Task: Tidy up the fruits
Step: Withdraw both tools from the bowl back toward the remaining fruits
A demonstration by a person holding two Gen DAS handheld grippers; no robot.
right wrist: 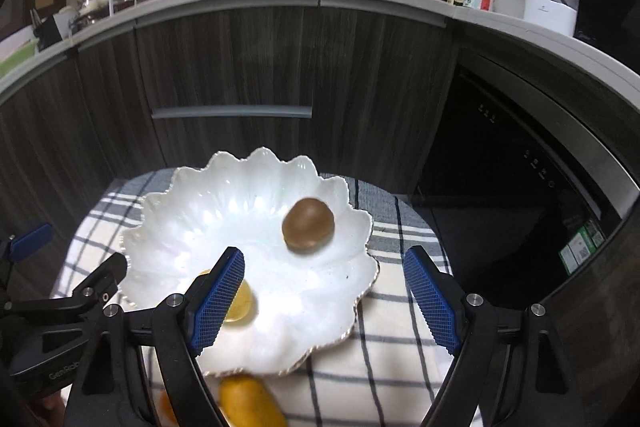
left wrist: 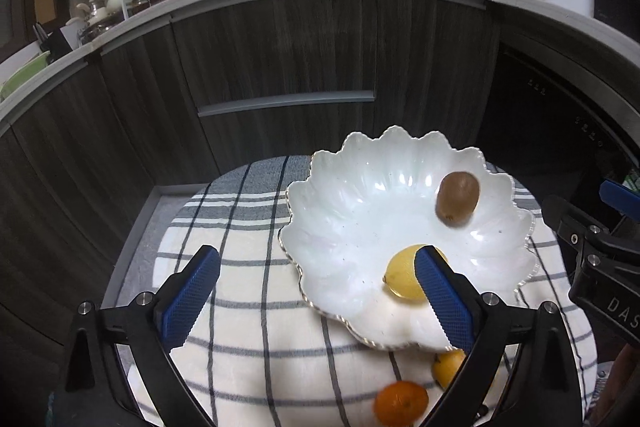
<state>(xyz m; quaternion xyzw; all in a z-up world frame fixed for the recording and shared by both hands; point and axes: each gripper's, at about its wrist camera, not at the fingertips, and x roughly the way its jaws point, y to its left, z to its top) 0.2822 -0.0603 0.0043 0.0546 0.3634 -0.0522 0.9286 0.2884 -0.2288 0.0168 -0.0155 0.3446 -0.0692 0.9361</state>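
Both hand-held grippers, left point(left wrist: 318, 297) and right point(right wrist: 324, 301), wide, empty. Scalloped bowl point(left wrist: 340, 187): kiwi point(left wrist: 457, 201), lemon point(left wrist: 404, 273). Risk: tangerine point(left wrist: 401, 402) rolling off checked cloth point(left wrist: 240, 287) if nudged.

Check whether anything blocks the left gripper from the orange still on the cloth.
Nothing visible does. The orange lies on the checked cloth just below the open left gripper, outside the bowl's near rim.
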